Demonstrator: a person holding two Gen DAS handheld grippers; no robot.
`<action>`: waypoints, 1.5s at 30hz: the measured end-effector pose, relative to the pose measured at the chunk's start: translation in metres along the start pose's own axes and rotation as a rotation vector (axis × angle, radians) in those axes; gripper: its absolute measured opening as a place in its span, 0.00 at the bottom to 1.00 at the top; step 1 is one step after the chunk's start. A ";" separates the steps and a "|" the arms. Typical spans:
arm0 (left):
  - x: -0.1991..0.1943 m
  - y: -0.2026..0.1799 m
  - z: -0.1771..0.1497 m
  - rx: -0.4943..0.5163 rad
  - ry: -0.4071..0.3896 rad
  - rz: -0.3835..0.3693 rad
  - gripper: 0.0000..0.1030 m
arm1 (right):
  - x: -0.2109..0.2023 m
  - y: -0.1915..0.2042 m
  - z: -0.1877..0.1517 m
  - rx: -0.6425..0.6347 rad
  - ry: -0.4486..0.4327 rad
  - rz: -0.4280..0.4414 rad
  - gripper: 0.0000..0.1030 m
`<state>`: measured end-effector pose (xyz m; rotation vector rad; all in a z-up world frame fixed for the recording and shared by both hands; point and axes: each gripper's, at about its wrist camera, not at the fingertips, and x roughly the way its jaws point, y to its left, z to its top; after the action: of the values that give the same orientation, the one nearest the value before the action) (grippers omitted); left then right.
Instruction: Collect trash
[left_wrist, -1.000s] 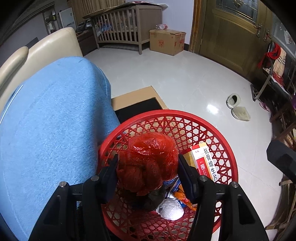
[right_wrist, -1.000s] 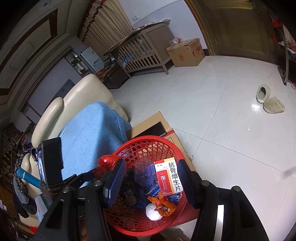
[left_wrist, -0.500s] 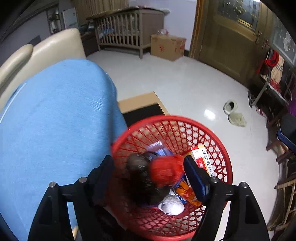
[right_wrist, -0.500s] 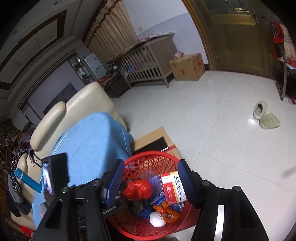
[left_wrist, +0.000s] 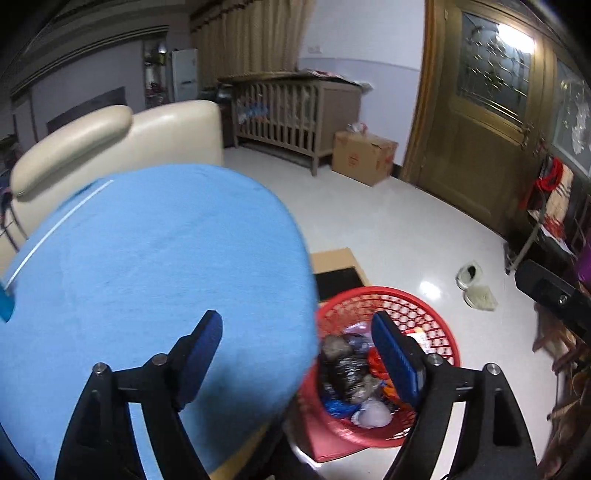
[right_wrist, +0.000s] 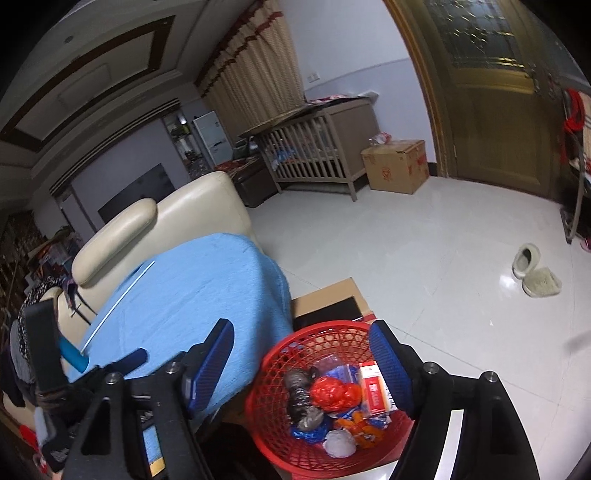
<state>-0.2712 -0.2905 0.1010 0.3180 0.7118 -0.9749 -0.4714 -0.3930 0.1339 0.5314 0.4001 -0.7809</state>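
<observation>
Dim room, floor glare, fisheye vignette

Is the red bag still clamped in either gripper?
No, the red bag lies in the red basket, with nothing between either gripper's jaws.

Glossy white tiled floor (right_wrist: 424, 258) meets a pale lilac wall (right_wrist: 351, 48). A slatted wooden crib (right_wrist: 317, 147), brown cardboard box (right_wrist: 399, 166), golden wooden door (right_wrist: 498, 122) and cream leather sofa (right_wrist: 192, 218) stand around.

Each tool, left (left_wrist: 297, 363) and right (right_wrist: 301, 363), is built from black frames, silver screws and blue ribbed pads (right_wrist: 388, 363).
</observation>
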 end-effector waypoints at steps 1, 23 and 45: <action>-0.005 0.009 -0.003 -0.015 -0.009 0.011 0.89 | 0.000 0.006 -0.002 -0.010 0.003 0.002 0.79; -0.058 0.055 -0.062 -0.030 -0.044 0.128 0.92 | 0.016 0.057 -0.106 -0.237 0.143 -0.128 1.00; -0.058 0.058 -0.071 -0.060 -0.031 0.105 0.92 | 0.003 0.068 -0.106 -0.240 0.077 -0.148 1.00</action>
<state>-0.2721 -0.1834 0.0850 0.2840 0.6881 -0.8556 -0.4333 -0.2920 0.0682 0.3096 0.6012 -0.8422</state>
